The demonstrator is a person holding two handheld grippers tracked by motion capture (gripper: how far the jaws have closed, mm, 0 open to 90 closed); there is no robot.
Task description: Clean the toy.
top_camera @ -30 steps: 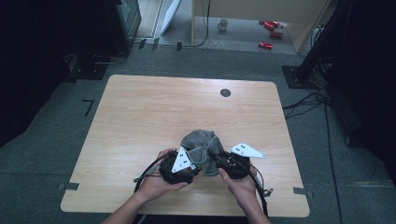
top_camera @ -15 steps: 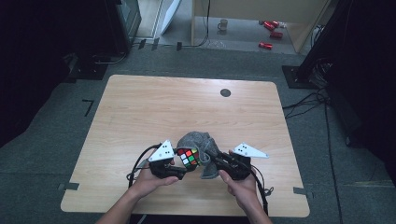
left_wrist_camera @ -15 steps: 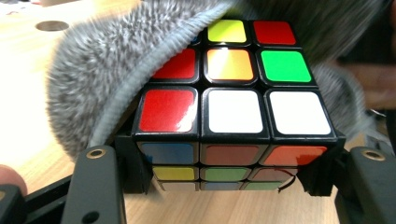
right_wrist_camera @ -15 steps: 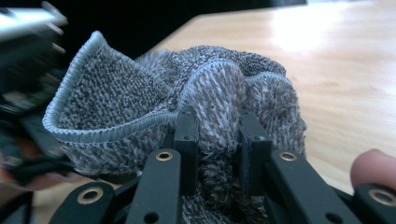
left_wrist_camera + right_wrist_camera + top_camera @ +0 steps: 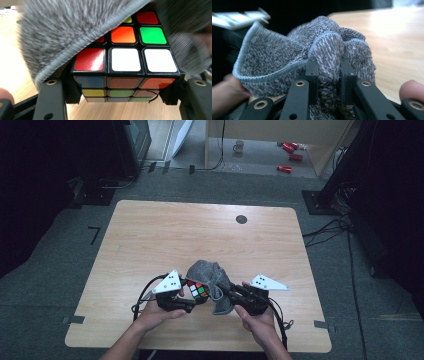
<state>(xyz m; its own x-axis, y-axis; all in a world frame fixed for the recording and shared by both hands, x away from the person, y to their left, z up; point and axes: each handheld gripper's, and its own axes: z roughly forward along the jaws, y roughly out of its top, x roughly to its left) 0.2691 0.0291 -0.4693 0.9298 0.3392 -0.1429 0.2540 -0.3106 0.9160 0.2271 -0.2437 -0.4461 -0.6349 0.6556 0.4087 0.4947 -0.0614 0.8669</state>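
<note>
A colourful puzzle cube point(image 5: 198, 291) sits near the table's front edge between the jaws of my left gripper point(image 5: 190, 299), which is shut on its sides. In the left gripper view the cube point(image 5: 125, 62) shows red, white, orange and green stickers, and a grey fuzzy cloth point(image 5: 67, 32) drapes over its upper left part. The cloth point(image 5: 214, 279) lies bunched to the right of the cube. My right gripper point(image 5: 224, 294) is shut on a fold of it. In the right gripper view both black fingers point(image 5: 312, 75) pinch the cloth point(image 5: 287, 57).
The wooden table point(image 5: 165, 235) stretches away beyond the hands, with a dark round hole point(image 5: 241, 219) near its far edge. Cables trail from both grippers toward the front edge. Red cans point(image 5: 290, 150) and a mug point(image 5: 239, 146) lie on the floor behind.
My left gripper has shifted left with the cube, which has come out from under the cloth and now shows its coloured faces. The right gripper and cloth stayed put.
</note>
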